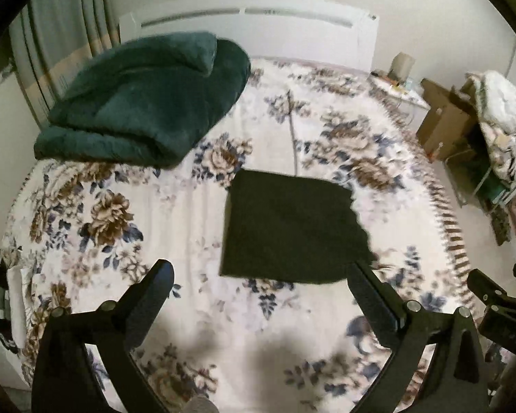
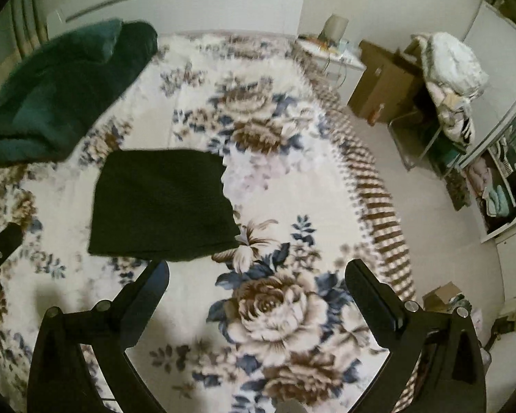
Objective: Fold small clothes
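A dark folded garment (image 1: 289,227) lies flat on the floral bedspread (image 1: 154,206), roughly rectangular with a wavy right edge. It also shows in the right wrist view (image 2: 161,203). My left gripper (image 1: 261,275) is open and empty, held above the bed just in front of the garment's near edge. My right gripper (image 2: 258,272) is open and empty, above the bed to the right of the garment's near corner. The right gripper's body shows at the right edge of the left wrist view (image 1: 498,303).
A folded dark green blanket (image 1: 144,99) lies at the bed's far left by the white headboard (image 1: 258,24). To the right of the bed stand a small side table (image 2: 330,51), cardboard boxes (image 2: 385,82) and a rack piled with linens (image 2: 450,79).
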The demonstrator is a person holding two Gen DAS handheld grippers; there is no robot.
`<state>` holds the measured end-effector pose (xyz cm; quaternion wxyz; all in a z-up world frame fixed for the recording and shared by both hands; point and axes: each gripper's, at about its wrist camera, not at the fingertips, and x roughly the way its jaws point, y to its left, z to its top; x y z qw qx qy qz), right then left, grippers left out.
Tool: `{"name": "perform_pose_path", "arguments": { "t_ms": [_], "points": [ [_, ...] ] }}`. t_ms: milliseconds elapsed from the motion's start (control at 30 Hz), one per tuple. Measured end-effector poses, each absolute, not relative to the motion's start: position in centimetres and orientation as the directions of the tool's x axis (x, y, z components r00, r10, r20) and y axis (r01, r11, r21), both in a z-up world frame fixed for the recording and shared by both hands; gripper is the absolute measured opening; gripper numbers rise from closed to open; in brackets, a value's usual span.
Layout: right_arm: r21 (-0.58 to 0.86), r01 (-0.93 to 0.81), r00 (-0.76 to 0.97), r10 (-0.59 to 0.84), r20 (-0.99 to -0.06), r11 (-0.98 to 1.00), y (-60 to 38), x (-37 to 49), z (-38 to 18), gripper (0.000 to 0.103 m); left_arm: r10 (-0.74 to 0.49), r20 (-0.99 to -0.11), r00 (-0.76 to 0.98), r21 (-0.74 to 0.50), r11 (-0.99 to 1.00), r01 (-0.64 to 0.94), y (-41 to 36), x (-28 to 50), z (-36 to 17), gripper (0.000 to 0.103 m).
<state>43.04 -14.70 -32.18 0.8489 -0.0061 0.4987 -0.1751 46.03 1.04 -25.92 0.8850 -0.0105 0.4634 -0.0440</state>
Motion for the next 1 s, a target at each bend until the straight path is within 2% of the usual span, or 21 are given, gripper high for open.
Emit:
{"name": "perform_pose_path", "arguments": {
  "t_ms": [167, 367, 633, 1000],
  "points": [
    [-0.172, 0.305, 0.508, -0.313, -0.803, 0.937, -13.9, 37.2, -24.9, 0.103, -0.070, -0.783, 0.618, -0.019, 0.996, 0.088, 0.2, 41.0, -20.4, 0.103],
    [-0.166, 0.314, 0.574, -0.326, -0.751, 0.935, -12.8, 29.8, -16.5, 0.103, -0.077, -0.760, 0.646, -0.035, 0.996, 0.077, 0.3, 35.8, -14.6, 0.103],
    [-0.153, 0.310, 0.646, -0.326, -0.691, 0.938, -11.2, 21.7, -8.7, 0.103, -0.079, -0.706, 0.704, -0.023, 0.996, 0.089, 0.4, 30.3, -8.3, 0.103],
    [-0.119, 0.289, 0.716, -0.297, -0.631, 0.950, -9.6, 14.0, -1.8, 0.103, -0.099, -0.663, 0.742, -0.035, 0.994, 0.102, 0.4, 24.5, -3.5, 0.103]
  ]
}}
